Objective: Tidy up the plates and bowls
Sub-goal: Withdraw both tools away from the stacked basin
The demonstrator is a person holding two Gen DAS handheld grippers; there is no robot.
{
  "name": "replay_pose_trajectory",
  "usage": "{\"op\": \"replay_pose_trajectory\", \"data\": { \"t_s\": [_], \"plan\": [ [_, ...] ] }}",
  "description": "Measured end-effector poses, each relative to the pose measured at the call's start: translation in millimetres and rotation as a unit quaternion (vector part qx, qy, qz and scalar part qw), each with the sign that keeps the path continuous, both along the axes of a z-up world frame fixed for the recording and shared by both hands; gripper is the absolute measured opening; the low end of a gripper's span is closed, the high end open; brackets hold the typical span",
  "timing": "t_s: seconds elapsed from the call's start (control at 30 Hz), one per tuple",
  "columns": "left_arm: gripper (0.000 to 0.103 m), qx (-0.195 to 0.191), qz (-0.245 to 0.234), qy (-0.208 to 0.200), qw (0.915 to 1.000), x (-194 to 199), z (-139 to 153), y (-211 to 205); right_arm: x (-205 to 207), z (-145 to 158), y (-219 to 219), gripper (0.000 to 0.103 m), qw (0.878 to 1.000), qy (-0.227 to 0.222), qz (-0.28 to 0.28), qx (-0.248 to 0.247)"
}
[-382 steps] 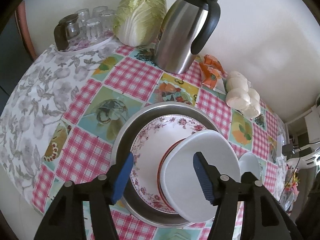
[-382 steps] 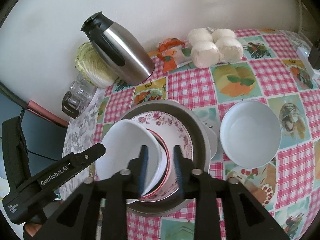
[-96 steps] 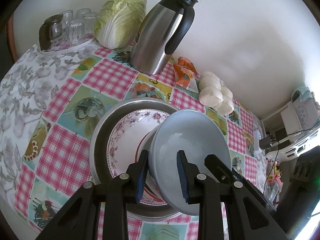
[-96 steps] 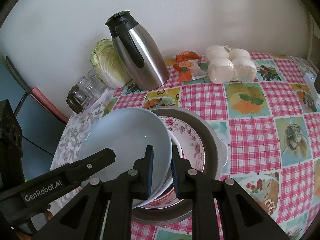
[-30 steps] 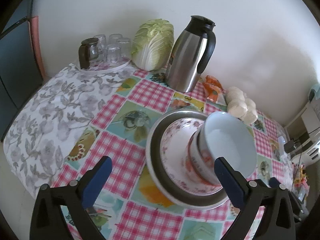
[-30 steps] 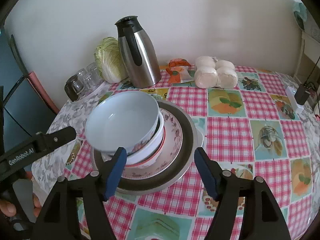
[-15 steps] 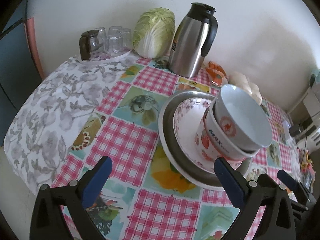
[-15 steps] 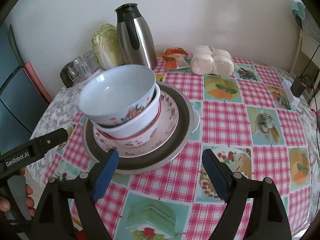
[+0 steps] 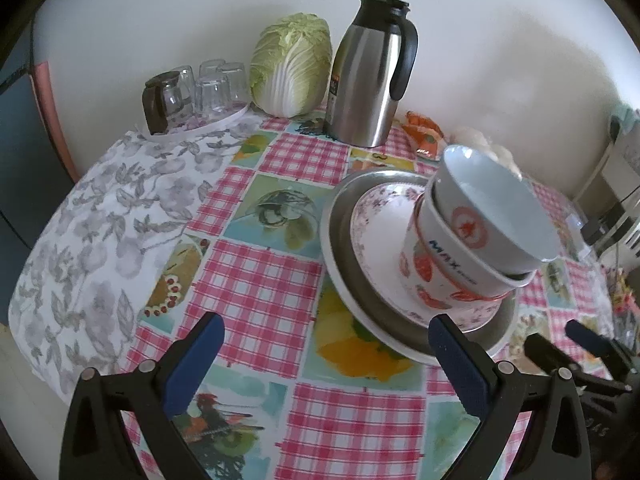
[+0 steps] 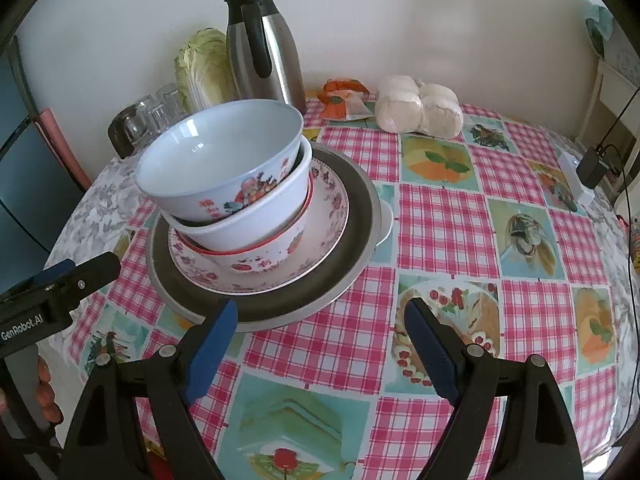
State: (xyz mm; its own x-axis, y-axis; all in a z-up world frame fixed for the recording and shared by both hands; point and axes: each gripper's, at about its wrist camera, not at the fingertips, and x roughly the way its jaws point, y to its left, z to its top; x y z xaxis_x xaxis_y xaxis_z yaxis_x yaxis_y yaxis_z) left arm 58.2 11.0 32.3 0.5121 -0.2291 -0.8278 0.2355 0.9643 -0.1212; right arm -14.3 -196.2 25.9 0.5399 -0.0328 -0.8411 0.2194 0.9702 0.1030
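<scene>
A stack stands on the checked tablecloth: a metal pan (image 10: 360,216) holds a floral plate (image 10: 332,208), then a red-rimmed bowl (image 10: 260,260), a white bowl (image 10: 248,224) and a pale blue bowl (image 10: 224,148) tilted on top. The left wrist view shows the same pan (image 9: 336,240) and top bowl (image 9: 492,208) to its right. My left gripper (image 9: 324,340) hangs open over bare cloth left of the stack. My right gripper (image 10: 320,316) is open too, just short of the pan's near rim, with nothing between its fingers.
At the back stand a steel jug (image 9: 368,76), a cabbage (image 9: 292,64) and glasses on a tray (image 9: 200,92). A bag of buns (image 10: 420,108) and an orange packet (image 10: 344,100) lie behind the stack. A charger with cable (image 10: 592,168) sits far right.
Both grippers have sunk lower beside the stack, so the bowls now show from the side. The right jaws stand a little wider. The stack itself has not moved.
</scene>
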Motion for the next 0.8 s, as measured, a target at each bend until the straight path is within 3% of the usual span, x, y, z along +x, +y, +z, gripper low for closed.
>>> {"op": "replay_pose_trajectory", "data": {
  "t_s": [0.8],
  "plan": [
    [0.103, -0.017, -0.007, 0.019, 0.9997, 10.5, -33.0, 17.6, 7.9, -9.3, 8.2, 0.086, 1.0, 0.023, 0.005, -0.018]
  ]
}}
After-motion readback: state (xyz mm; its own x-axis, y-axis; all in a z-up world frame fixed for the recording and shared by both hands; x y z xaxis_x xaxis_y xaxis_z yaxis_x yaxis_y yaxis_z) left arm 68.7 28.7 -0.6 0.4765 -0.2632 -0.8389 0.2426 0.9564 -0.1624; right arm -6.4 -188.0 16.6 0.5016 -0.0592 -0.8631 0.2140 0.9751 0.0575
